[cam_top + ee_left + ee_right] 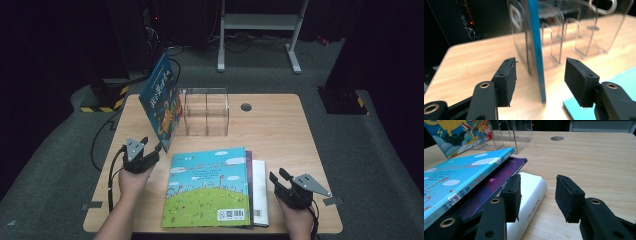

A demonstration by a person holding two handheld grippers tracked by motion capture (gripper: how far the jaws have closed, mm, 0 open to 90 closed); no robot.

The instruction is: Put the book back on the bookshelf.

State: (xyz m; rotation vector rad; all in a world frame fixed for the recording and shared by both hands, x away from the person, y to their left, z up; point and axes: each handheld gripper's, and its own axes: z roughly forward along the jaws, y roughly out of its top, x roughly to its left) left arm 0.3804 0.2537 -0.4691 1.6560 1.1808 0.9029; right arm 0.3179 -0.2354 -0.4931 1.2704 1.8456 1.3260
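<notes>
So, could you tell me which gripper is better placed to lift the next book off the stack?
Probably the right gripper: it sits open beside the stack's spines, next to the white book. The left gripper, jaws open, straddles the leaning blue book at the clear rack.

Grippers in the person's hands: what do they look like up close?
Both the left gripper and the right gripper are black, each topped by a grey three-cornered plate. Their fingers end in thick black foam pads with brass-ringed holes behind. A black cable trails from each.

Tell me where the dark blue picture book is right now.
In the high view the dark blue picture book stands tilted against the left wall of the clear acrylic rack, left of table centre, just beyond the left hand-held gripper.
</notes>
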